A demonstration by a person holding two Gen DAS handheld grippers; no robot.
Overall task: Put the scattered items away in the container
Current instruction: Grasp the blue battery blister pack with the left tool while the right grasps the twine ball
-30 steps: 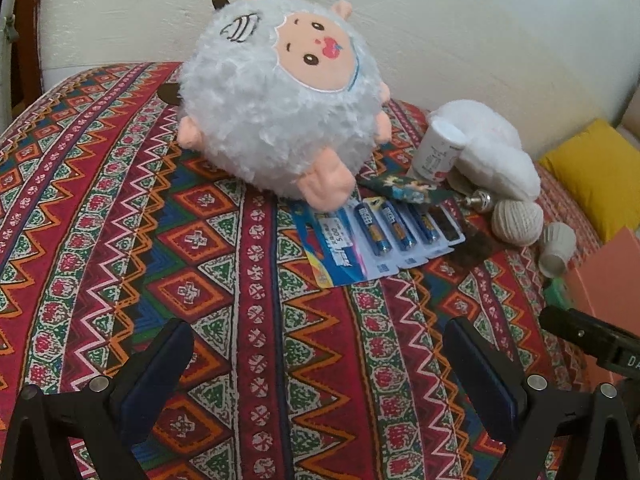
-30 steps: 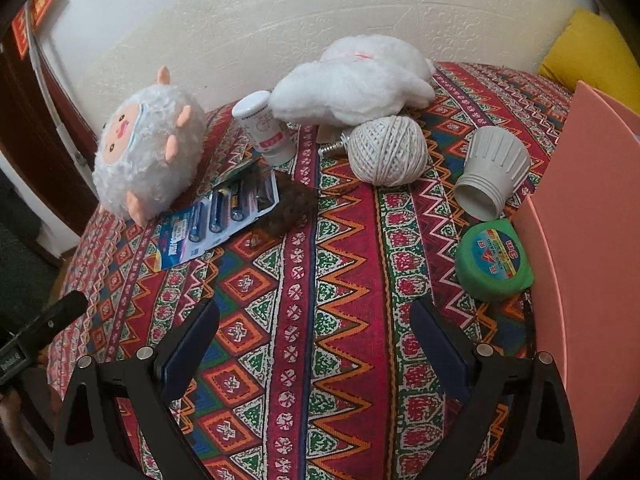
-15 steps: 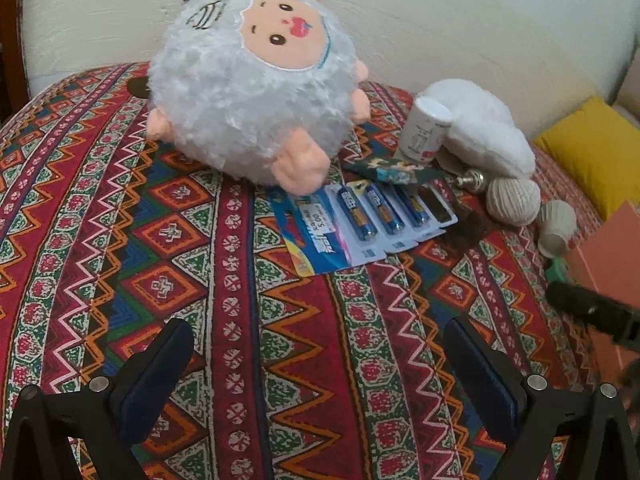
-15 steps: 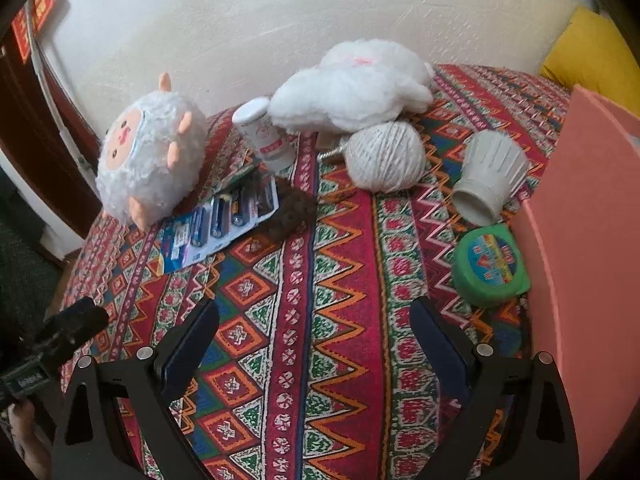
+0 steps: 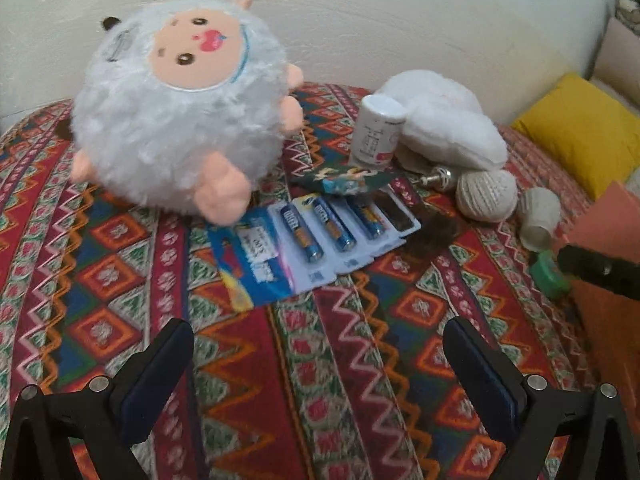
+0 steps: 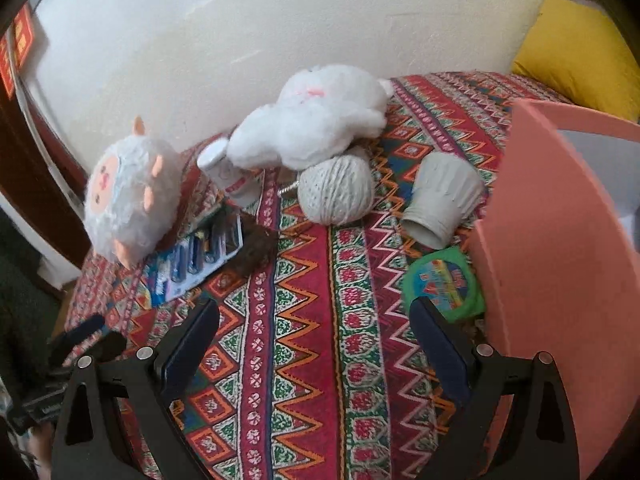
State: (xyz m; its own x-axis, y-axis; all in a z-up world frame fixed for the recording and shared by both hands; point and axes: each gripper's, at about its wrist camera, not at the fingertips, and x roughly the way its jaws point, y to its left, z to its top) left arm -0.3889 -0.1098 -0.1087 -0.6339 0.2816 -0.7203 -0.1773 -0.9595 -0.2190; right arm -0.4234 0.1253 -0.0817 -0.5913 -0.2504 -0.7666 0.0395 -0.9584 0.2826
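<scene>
A fluffy sheep plush sits at the back left of the patterned cloth. A battery pack lies in front of it. To their right are a white bottle, a white plush, a twine ball, a ribbed white cup and a green tape measure. The pink container stands at the right. My left gripper is open and empty, short of the batteries. My right gripper is open, its right finger just before the tape measure.
A patterned card and a dark brown item lie by the batteries. A small metal screw part sits behind the twine. A yellow cushion rests at the far right against the white wall.
The left gripper has swung to the right, so the sheep sits further left in its view. The right gripper has moved forward toward the tape measure. Both stay open.
</scene>
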